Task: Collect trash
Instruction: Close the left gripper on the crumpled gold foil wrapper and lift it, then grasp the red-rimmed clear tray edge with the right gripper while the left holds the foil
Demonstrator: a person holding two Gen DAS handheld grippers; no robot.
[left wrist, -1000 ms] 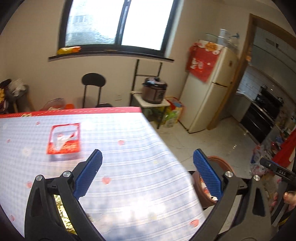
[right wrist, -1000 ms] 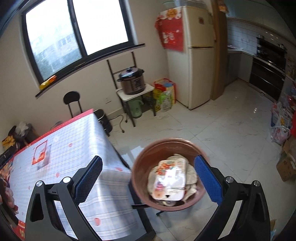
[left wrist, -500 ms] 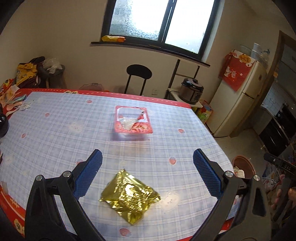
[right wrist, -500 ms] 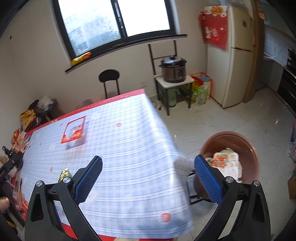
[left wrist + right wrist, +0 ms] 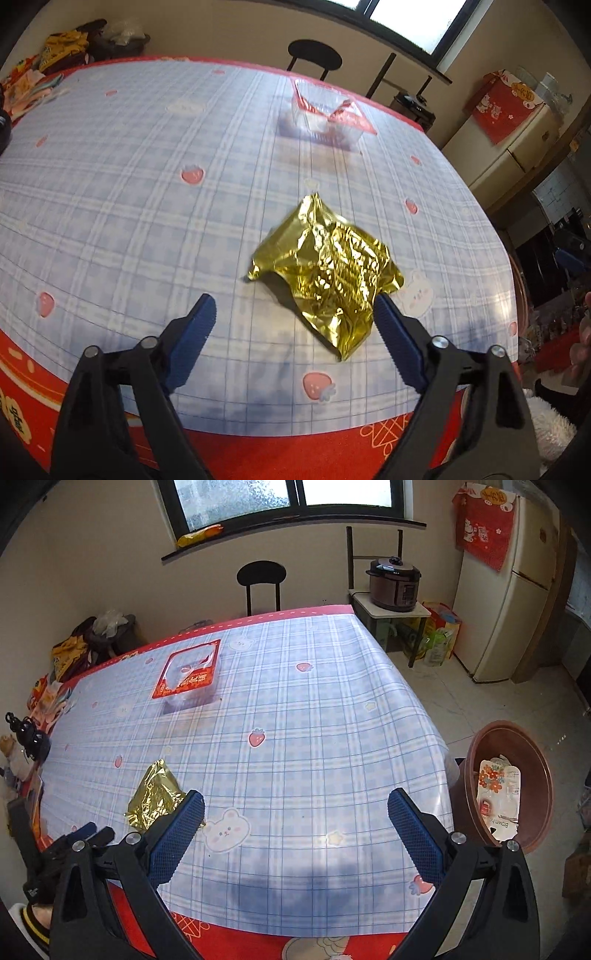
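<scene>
Your right wrist camera takes in the whole table (image 5: pixel 332 709), the brown bin (image 5: pixel 513 760) on the floor off its right edge with a white printed package (image 5: pixel 498 797) lying inside, and the rice cooker (image 5: pixel 393 583) and fridge (image 5: pixel 517 590) beyond the far right corner; your left wrist camera shows none of the bin's contents but closes in on the trash itself. There the gold foil wrapper (image 5: pixel 328 266) is crumpled and shiny, creased all over, lying flat on the blue checked tablecloth near the table's near edge. Your left gripper (image 5: pixel 293 308) hovers over that near edge with its blue-padded jaws spread wide and nothing between them; the wrapper lies just ahead of the fingertips, shifted toward the right finger (image 5: pixel 397 343), whose tip overlaps the wrapper's lower corner in the picture, though contact cannot be confirmed. Farther on, toward the far edge, a clear plastic tray with a red torn film lid (image 5: pixel 327 114) stands well apart from the wrapper. Your right gripper (image 5: pixel 295 805) is likewise wide open and empty above the near edge; from its camera the foil wrapper (image 5: pixel 153 797) sits just beside its left finger (image 5: pixel 177 834), near the near left corner, and the red-rimmed tray (image 5: pixel 188 674) lies toward the far left corner.
</scene>
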